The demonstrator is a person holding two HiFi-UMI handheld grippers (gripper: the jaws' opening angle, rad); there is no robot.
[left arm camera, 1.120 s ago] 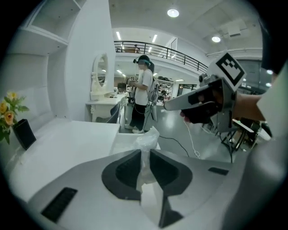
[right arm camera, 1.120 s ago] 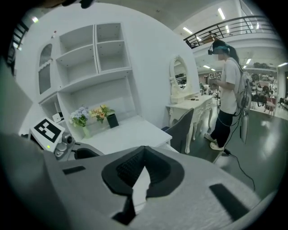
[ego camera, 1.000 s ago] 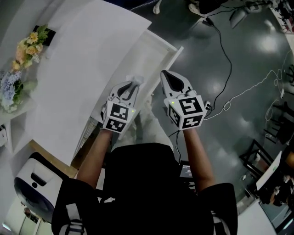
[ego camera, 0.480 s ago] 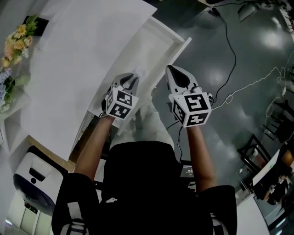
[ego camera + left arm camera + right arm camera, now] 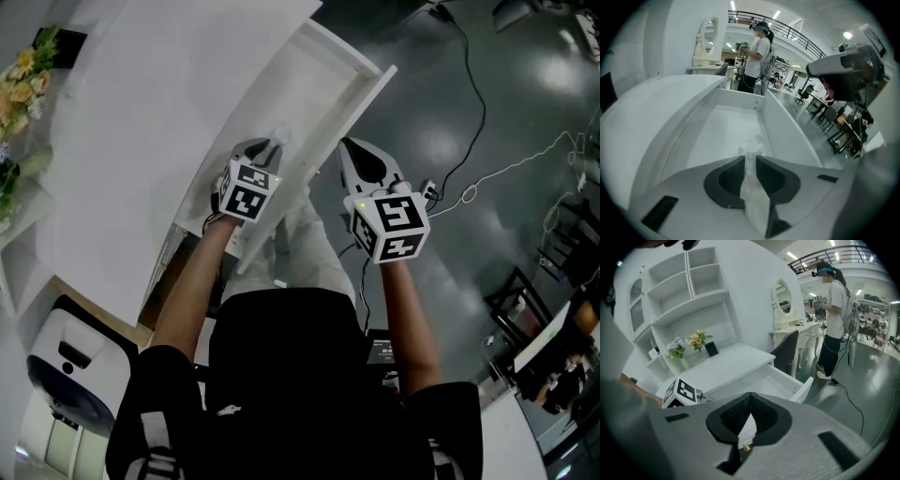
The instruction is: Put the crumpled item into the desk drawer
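Note:
My left gripper is shut on a crumpled white wad, which sticks out past the fingertips. In the left gripper view the wad is pinched between the dark pads of the left gripper, hanging just over the near end of the open white desk drawer. The drawer juts out from the white desk top. My right gripper is shut with nothing in it and hovers beside the drawer's outer side. The right gripper looks across at the drawer.
Flowers stand at the back of the desk under wall shelves. A cable runs over the dark floor to the right. A person stands beyond the drawer's front, near a chair. A white appliance sits at lower left.
Both grippers have sunk toward the drawer. The left gripper, still shut on the wad, has come down over the drawer's near end.

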